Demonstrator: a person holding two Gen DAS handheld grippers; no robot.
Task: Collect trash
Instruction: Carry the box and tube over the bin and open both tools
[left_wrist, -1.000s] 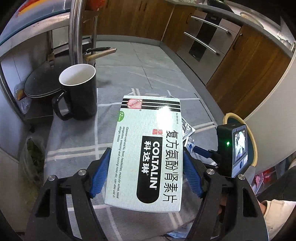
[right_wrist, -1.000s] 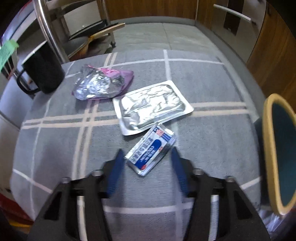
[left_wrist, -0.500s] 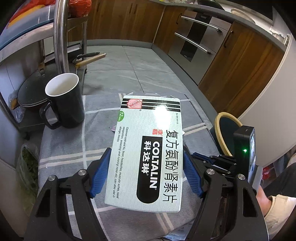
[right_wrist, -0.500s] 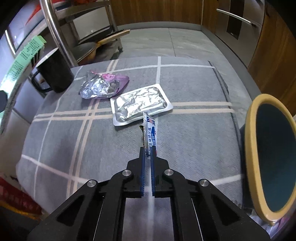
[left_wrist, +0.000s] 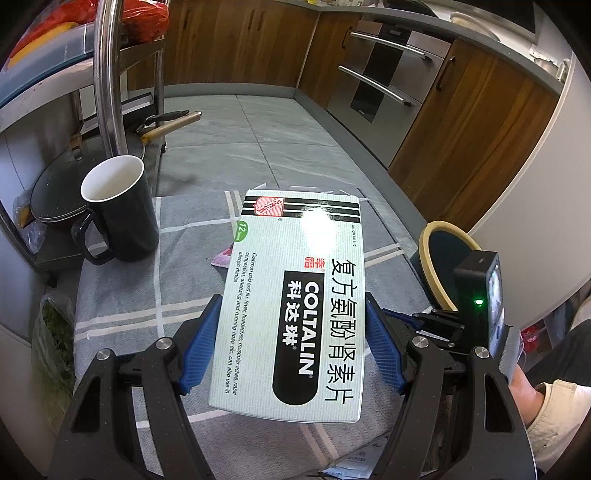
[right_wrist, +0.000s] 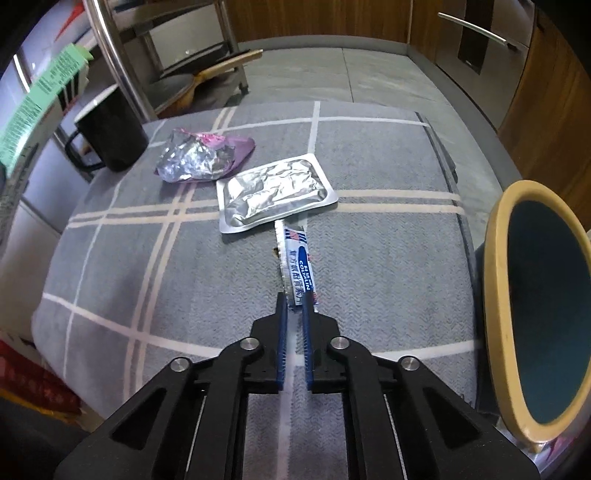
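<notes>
My left gripper (left_wrist: 291, 343) is shut on a white Coltalin medicine box (left_wrist: 295, 299) and holds it above the grey checked cloth (left_wrist: 122, 310). The box also shows at the left edge of the right wrist view (right_wrist: 40, 99). My right gripper (right_wrist: 293, 314) is shut on a blue and white blister strip (right_wrist: 297, 266), held edge-up just above the cloth. A flat silver foil pack (right_wrist: 275, 192) and a crumpled purple foil wrapper (right_wrist: 201, 158) lie on the cloth beyond it. A bin with a yellow rim (right_wrist: 495, 295) stands at the right.
A black mug (left_wrist: 118, 206) stands at the cloth's far left corner, also in the right wrist view (right_wrist: 110, 140). A metal rack with pans (left_wrist: 74, 173) is behind it. Wooden cabinets and an oven (left_wrist: 384, 85) line the far side. The bin (left_wrist: 432, 243) is beside the table.
My right gripper has closed on the blister strip and lifted it edge-up, drawing back a little. My left gripper has risen slightly with the box.
</notes>
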